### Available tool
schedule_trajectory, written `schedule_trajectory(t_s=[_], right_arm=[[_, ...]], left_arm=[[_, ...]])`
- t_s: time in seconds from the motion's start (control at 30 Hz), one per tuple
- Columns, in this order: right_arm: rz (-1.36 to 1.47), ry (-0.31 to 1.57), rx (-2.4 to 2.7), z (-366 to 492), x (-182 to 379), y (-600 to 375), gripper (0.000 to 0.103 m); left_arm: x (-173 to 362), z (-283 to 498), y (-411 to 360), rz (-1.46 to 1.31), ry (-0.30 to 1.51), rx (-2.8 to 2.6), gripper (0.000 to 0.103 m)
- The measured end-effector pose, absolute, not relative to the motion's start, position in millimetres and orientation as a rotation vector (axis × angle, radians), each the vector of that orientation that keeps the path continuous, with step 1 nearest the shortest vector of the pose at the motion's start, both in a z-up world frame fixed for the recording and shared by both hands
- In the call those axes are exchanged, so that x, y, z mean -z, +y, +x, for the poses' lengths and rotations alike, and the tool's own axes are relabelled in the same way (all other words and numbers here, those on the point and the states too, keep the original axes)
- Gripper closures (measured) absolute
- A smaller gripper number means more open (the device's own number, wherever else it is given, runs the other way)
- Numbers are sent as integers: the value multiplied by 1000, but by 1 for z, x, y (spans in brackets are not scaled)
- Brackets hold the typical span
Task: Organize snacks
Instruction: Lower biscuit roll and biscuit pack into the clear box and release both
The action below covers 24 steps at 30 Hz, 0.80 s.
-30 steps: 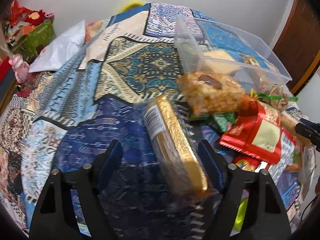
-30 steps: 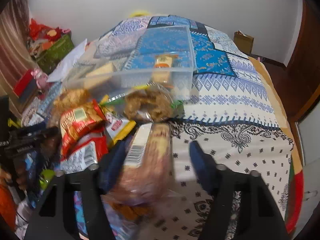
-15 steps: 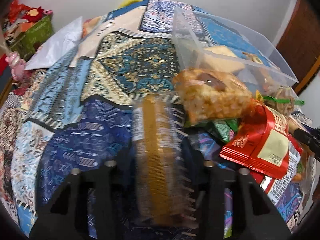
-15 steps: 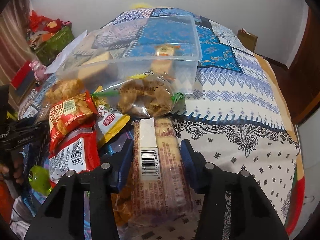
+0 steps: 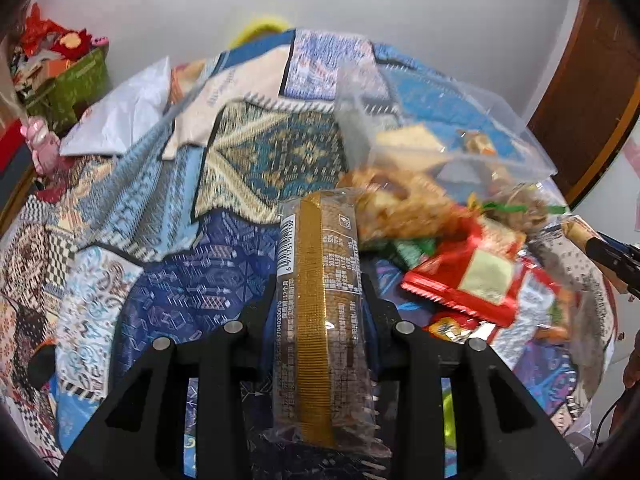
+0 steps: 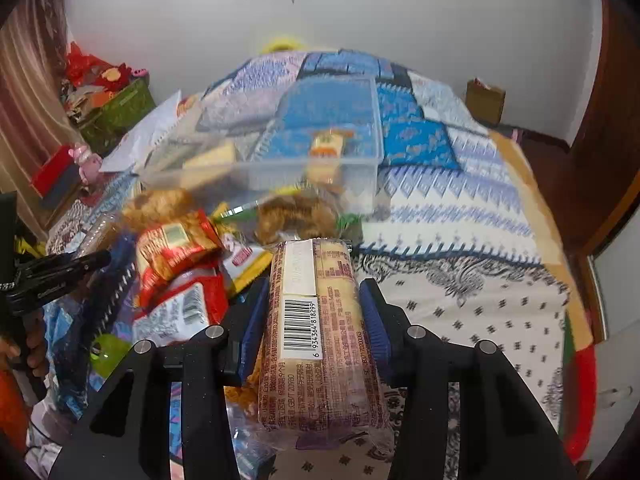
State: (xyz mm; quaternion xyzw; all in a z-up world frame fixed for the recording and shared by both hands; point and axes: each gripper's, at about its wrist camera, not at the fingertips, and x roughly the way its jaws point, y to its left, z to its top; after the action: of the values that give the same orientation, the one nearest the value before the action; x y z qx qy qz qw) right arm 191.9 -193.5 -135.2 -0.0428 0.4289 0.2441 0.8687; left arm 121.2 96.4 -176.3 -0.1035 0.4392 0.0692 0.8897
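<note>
You are early in the sorting, by the look of it. Your left gripper (image 5: pixel 320 316) has its fingers still closing in on a long cracker pack with a gold strip (image 5: pixel 320 300), which sits squeezed between them above the bed (image 5: pixel 180 292). Your right gripper (image 6: pixel 312 316) has its fingers clamped on a pale biscuit pack with a barcode (image 6: pixel 316 328), also held over the bedspread. The clear plastic bin (image 6: pixel 340 160) stands beyond the pile and holds only a few things: a pale block and a small orange-topped packet, as far as the blur lets you tell. Most of the work is left: red packets (image 6: pixel 176 244), a bag of brown fried snacks (image 6: pixel 296 216) and other wrappers lie heaped just in front of the bin. Both packs you hold have yet to reach it.
</note>
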Motion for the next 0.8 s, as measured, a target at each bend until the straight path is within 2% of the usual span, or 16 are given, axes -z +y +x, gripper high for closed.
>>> schedule_trajectory(t_s=[0.53, 0.8], right_arm=[[-28, 745, -531, 210, 80, -176, 60], [-27, 726, -547, 238, 74, -155, 60]], left_arm=[[102, 160, 72, -210, 756, -35, 67], [93, 204, 60, -194, 732, -10, 67]])
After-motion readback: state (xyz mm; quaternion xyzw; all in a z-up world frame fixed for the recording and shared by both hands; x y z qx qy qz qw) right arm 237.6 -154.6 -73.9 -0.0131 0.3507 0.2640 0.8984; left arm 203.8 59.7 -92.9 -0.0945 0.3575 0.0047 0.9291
